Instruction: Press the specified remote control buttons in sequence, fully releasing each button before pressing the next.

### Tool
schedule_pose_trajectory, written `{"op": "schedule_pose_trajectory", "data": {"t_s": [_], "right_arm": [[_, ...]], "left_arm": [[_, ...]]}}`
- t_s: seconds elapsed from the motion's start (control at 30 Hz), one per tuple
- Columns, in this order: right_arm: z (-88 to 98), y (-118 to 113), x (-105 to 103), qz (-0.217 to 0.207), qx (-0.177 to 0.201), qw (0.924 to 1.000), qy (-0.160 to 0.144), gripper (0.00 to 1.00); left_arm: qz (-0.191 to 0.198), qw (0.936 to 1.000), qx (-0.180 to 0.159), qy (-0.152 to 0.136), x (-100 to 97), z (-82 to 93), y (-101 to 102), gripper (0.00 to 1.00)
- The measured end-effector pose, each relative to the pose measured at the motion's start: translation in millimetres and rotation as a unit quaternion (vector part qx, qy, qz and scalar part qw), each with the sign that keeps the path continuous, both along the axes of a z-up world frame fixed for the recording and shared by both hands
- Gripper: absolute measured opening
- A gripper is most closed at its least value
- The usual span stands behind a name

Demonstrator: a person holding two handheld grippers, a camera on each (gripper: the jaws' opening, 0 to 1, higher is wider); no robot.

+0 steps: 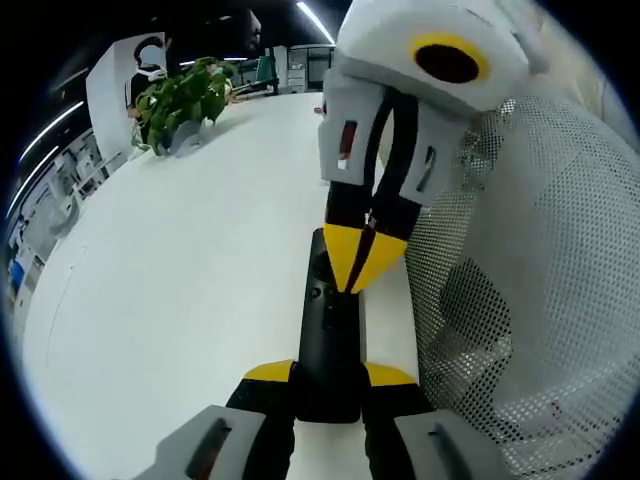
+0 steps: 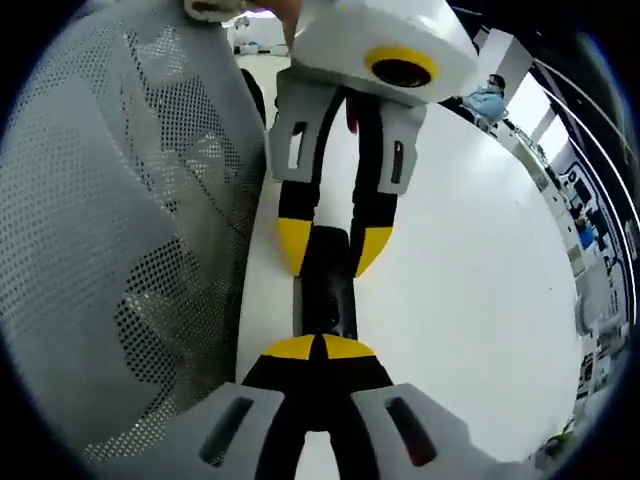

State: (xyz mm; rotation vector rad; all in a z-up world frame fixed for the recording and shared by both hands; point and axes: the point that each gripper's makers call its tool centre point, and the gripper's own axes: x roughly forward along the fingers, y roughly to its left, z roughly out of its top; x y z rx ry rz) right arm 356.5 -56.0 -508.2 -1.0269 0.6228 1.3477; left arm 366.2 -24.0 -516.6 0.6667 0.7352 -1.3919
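- A black remote control [image 1: 330,340] lies lengthwise on the white table [image 1: 180,270], near the edge where a grey mesh chair back [image 1: 540,280] stands.
- In the left gripper view, the left gripper [image 1: 330,385] clamps the near end of the remote, one yellow-tipped jaw against each long side.
- The right gripper [image 1: 362,262] comes in from the far side, jaws drawn together to one yellow point, tip down on the remote's upper face among the buttons.
- In the right gripper view, the right gripper [image 2: 318,348] has its yellow tips meeting, nothing between them, resting on the remote control [image 2: 325,285].
- Beyond it, the left gripper [image 2: 333,250] straddles the remote's other end.
- The mesh chair back [image 2: 140,240] sits just beside the table [image 2: 470,280].
- A green potted plant [image 1: 185,100] stands well away at the far side.
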Motion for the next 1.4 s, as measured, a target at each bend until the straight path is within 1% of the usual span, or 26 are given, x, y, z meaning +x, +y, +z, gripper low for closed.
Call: {"op": "schedule_pose_trajectory", "data": {"t_s": [0.07, 0.13, 0.2, 0.3, 0.4, 0.53, 0.63, 0.67, 0.7, 0.77, 0.8, 0.83, 0.9, 0.97, 1.0, 1.1, 1.2, 1.23, 1.3, 1.33, 1.4], "right_arm": [[-0.3, 0.4, -0.6, 0.024, -0.014, 0.9994, -0.022, 0.0], [-1.0, 0.6, -1.5, 0.039, -0.025, 0.9983, -0.035, 0.0], [-1.8, 0.7, -1.7, 0.061, -0.041, 0.9957, -0.055, 0.0], [-2.6, 1.2, -2.3, 0.083, -0.063, 0.9919, -0.073, 0.0], [-3.8, 2.0, -2.8, 0.093, -0.08, 0.9889, -0.084, 0.0], [-3.5, 1.8, -2.2, 0.088, -0.079, 0.9892, -0.087, 0.0], [-2.4, 1.8, -1.1, 0.057, -0.062, 0.9945, -0.063, 0.0], [-2.0, 1.9, -0.9, 0.037, -0.051, 0.9969, -0.047, 0.0], [-1.9, 1.8, -0.4, 0.028, -0.043, 0.9979, -0.04, 0.0], [-1.5, 1.6, 0.2, -0.012, -0.017, 0.9998, -0.006, 0.0], [-1.2, 1.3, 0.6, -0.031, -0.008, 0.9994, 0.011, 0.0], [-0.2, 1.3, 1.3, -0.057, 0.008, 0.9977, 0.037, 0.0], [0.5, 0.6, 4.0, -0.09, 0.024, 0.9937, 0.064, 0.0], [1.5, -1.0, 8.8, -0.092, 0.025, 0.9939, 0.056, 0.0], [1.3, -2.0, 9.7, -0.087, 0.02, 0.9948, 0.051, 0.0], [0.8, -1.3, 9.2, -0.088, 0.022, 0.9946, 0.049, 0.0], [1.7, -1.1, 10.6, -0.086, 0.022, 0.9951, 0.042, 0.0], [3.7, 0.5, 13.4, -0.088, 0.029, 0.9951, 0.034, 0.0], [6.8, 0.6, 19.0, -0.096, 0.032, 0.9944, 0.03, 0.0], [6.3, 0.8, 20.1, -0.099, 0.033, 0.9939, 0.035, 0.0], [-0.6, -1.7, 17.7, -0.103, 0.018, 0.9933, 0.049, 0.0]], "left_arm": [[0.0, 1.0, 0.0, 0.0, 0.1, -0.2, 0.1, 0.25], [0.0, 1.0, 0.0, 0.0, 0.1, -0.2, 0.0, 0.25], [0.0, 1.0, 0.001, 0.0, 0.1, -0.3, -0.2, 0.25], [0.0, 1.0, 0.003, 0.0, 0.3, -0.4, -0.5, 0.25], [0.0, 1.0, 0.004, -0.001, 0.6, -0.5, -0.6, 0.25], [0.0, 1.0, 0.004, -0.001, 0.0, -0.3, -0.6, 0.25], [0.0, 1.0, 0.004, -0.001, -0.1, -0.2, -0.4, 0.25], [0.0, 1.0, 0.004, -0.001, -0.1, -0.2, -0.4, 0.25], [0.0, 1.0, 0.004, -0.001, 0.0, -0.2, -0.3, 0.25], [-0.001, 1.0, 0.004, -0.002, 0.1, -0.2, -0.3, 0.25], [-0.001, 1.0, 0.004, -0.002, 0.1, -0.2, -0.3, 0.25], [-0.001, 1.0, 0.004, -0.002, 0.0, -0.2, -0.3, 0.25], [-0.001, 1.0, 0.003, -0.002, -0.1, -0.2, -0.4, 0.25], [-0.001, 1.0, 0.003, -0.002, 0.1, -0.2, -0.5, 0.25], [-0.001, 1.0, 0.003, -0.002, 0.2, -0.3, -0.5, 0.25], [-0.001, 1.0, 0.003, -0.002, -0.1, -0.3, -0.6, 0.25], [-0.001, 1.0, 0.002, -0.002, -0.1, -0.2, -0.7, 0.25], [-0.001, 1.0, 0.002, -0.002, -0.1, -0.2, -0.8, 0.25], [-0.001, 1.0, 0.002, -0.002, 0.1, -0.1, -0.7, 0.25], [-0.002, 1.0, 0.002, -0.002, 0.1, -0.1, -0.7, 0.25], [-0.002, 1.0, 0.002, -0.002, 0.1, -0.1, -0.7, 0.25]]}}
